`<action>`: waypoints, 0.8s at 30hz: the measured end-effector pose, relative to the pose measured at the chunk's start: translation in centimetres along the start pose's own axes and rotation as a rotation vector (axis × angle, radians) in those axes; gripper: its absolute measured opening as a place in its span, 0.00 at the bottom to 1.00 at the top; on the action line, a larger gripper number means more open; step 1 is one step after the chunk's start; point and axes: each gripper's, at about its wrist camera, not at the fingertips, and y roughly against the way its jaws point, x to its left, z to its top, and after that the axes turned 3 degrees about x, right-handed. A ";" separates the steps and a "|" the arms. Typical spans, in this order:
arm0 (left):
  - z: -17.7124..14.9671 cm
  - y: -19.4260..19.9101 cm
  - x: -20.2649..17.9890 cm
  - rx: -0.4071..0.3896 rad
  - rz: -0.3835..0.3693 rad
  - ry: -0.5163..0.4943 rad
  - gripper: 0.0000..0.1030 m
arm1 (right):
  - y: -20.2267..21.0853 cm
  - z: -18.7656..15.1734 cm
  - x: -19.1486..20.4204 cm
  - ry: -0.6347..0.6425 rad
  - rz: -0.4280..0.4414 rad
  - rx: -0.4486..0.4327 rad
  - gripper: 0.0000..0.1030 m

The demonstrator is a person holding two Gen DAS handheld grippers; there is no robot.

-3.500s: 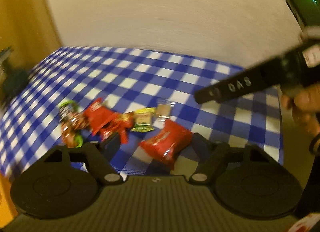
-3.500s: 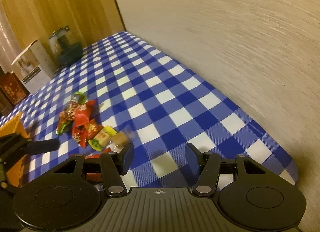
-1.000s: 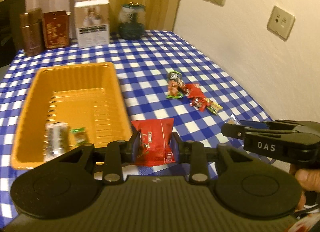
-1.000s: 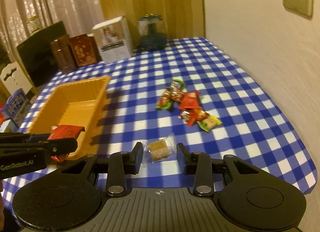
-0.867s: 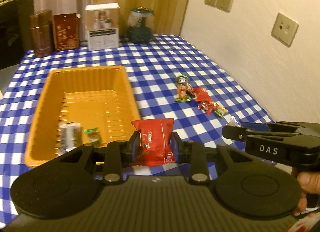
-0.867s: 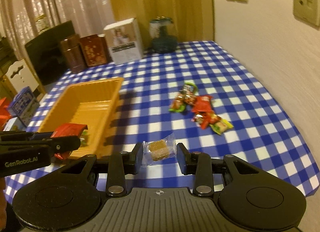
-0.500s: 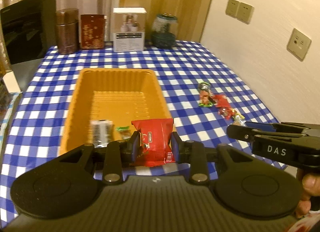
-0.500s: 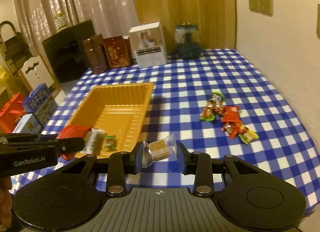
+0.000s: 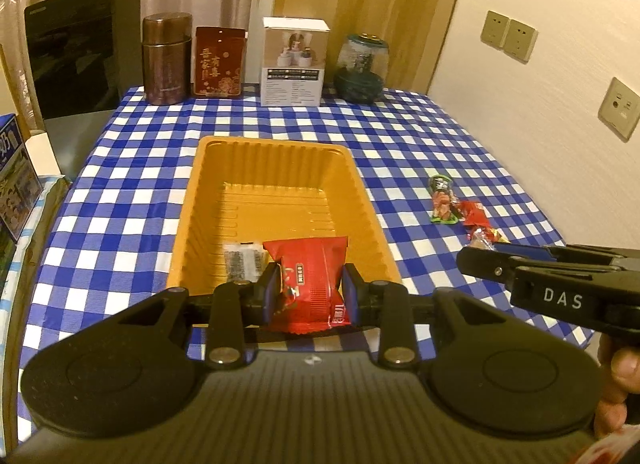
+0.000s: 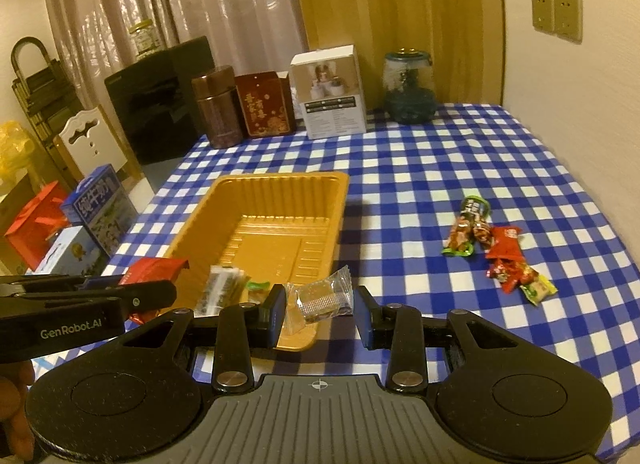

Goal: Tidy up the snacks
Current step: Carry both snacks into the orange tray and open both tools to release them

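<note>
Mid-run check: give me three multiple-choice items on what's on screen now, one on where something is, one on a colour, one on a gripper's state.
1. Where do the loose snacks lie?
A. In the tray
B. On the cloth, right of the tray
C. Beside the white box

2. What colour is the tray?
A. Orange
B. Blue
C. White

3. What is the left gripper doing?
A. Standing open and empty
B. Clamping a red packet
C. Clamping a clear packet

Answers:
1 B: they sit on the checked cloth well apart from the tray.
2 A: its walls and floor are orange.
3 B: the red packet sits pinched between its fingers; the clear packet is in the right gripper.
</note>
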 end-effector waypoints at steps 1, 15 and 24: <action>0.0 -0.2 0.2 0.001 0.000 0.002 0.29 | -0.3 0.1 0.1 0.000 0.004 0.002 0.36; 1.4 -3.8 3.1 0.017 0.036 0.021 0.29 | -4.7 1.1 0.9 -0.019 0.042 0.037 0.36; 2.2 -6.1 3.8 0.011 0.034 0.033 0.54 | -6.9 1.2 0.4 -0.046 0.043 0.056 0.36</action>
